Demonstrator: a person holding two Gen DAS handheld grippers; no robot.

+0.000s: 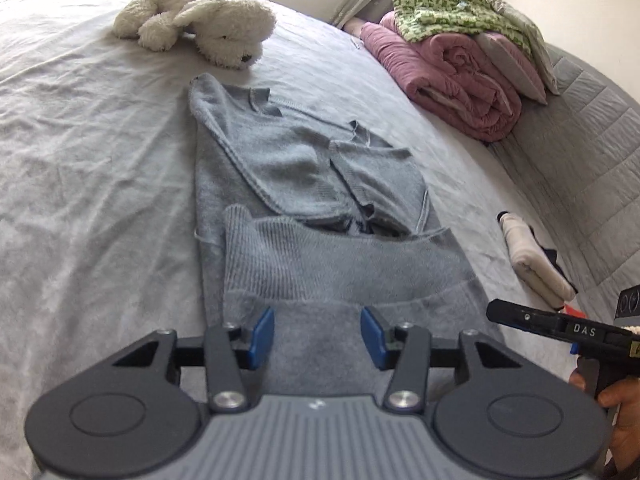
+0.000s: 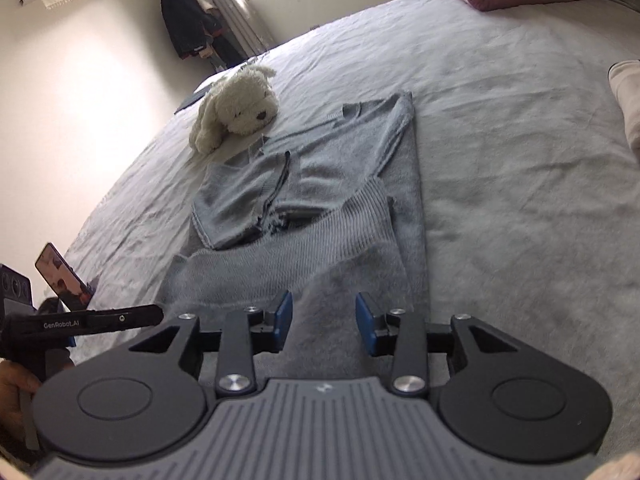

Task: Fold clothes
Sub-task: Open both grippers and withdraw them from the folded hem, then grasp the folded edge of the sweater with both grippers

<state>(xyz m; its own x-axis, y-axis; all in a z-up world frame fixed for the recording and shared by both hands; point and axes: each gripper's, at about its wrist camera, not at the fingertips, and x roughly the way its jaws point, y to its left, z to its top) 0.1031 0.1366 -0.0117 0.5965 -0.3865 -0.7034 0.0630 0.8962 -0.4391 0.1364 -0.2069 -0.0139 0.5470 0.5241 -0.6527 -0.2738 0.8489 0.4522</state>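
Grey sweater (image 1: pixel 304 208) lies mid-frame on the bed (image 1: pixel 80 160), partly folded. Left gripper (image 1: pixel 317 338) and right gripper (image 2: pixel 324 322): jaws part-open, empty, over near hem. Next: pinch hem, fold upward.

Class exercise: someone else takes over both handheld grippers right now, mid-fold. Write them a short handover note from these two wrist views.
Left gripper: open, nothing between the pads, over the near end of the grey sweater.
Right gripper: open, empty, over the same near end.
Sweater: lies lengthwise on the bed, sleeves folded in across the body, ribbed hem turned up.
Done: sides and sleeves in, bottom part folded.
Left: probably one more fold toward the collar, then set it aside.
Stuffed dog lies just beyond the collar.
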